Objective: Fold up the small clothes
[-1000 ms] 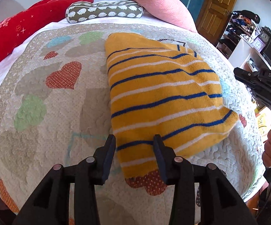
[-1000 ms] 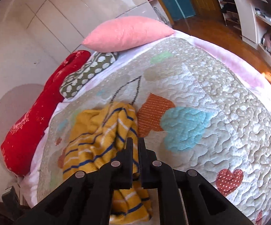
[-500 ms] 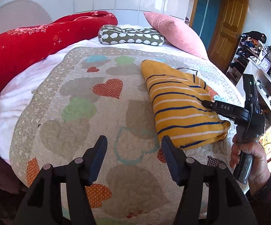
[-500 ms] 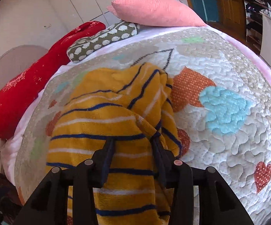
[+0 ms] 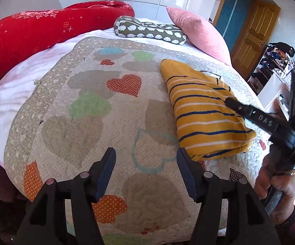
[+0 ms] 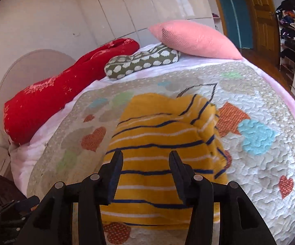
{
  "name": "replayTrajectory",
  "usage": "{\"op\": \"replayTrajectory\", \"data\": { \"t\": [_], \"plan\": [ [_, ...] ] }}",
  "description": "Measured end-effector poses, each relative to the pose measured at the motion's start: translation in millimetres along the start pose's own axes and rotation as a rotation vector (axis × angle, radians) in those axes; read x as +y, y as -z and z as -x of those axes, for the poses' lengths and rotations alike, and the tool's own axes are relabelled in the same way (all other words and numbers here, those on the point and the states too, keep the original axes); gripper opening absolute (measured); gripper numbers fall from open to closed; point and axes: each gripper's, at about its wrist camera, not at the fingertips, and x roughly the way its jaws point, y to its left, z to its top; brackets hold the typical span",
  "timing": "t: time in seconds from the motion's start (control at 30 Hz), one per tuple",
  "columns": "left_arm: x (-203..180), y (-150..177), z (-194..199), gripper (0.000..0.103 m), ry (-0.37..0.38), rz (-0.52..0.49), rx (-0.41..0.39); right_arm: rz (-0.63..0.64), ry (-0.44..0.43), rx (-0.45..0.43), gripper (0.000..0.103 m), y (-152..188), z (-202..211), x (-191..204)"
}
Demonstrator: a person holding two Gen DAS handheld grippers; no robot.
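Both jaws have just been opening, nothing between them; yellow navy-striped knitted garment [image 5: 206, 112] lies folded near quilted bed's [image 5: 90, 134] right edge.

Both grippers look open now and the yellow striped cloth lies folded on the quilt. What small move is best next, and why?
Probably draw the right gripper back. Its jaws have just been opening, with no cloth pinched, and the yellow striped cloth lies folded on the quilt. The left gripper is already clear of it.

A heart-patterned quilt [image 5: 82, 134] covers the bed; at its far edge lie a long red bolster [image 5: 45, 32] on the left, a green patterned cushion [image 5: 151, 30] and a pink pillow [image 5: 198, 30]; a wooden door [image 5: 251, 34] stands far right.
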Motion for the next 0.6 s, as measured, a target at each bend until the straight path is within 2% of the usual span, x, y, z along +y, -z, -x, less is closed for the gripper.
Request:
{"op": "replayTrajectory", "data": {
  "t": [0.13, 0.33, 0.43, 0.53, 0.6],
  "plan": [
    [8.9, -0.7, 1.2, 0.061, -0.016, 0.014, 0.001, -0.044, -0.031, 0.128, 0.052, 36.1, -36.6, 3.9],
    [10.0, 2.0, -15.1, 0.061, 0.014, 0.031, 0.051, -0.021, -0.061, 0.102, 0.052, 74.4, -12.2, -11.6],
    [5.0, 5.6, -24.5, 0.061, 0.042, 0.025, 0.083, -0.108, -0.097, 0.102, 0.052, 79.0, 12.8, -36.4],
    [-2.5, 5.7, -33.8, 0.061, 0.068, -0.006, 0.110, -0.185, -0.053, 0.027, 0.060, 81.5, 43.2, -70.5],
    [-7.5, 1.1, -45.7, 0.061, 0.135, -0.008, 0.147, -0.239, -0.021, -0.001, 0.067, 81.8, 54.4, -95.0]
  ]
}}
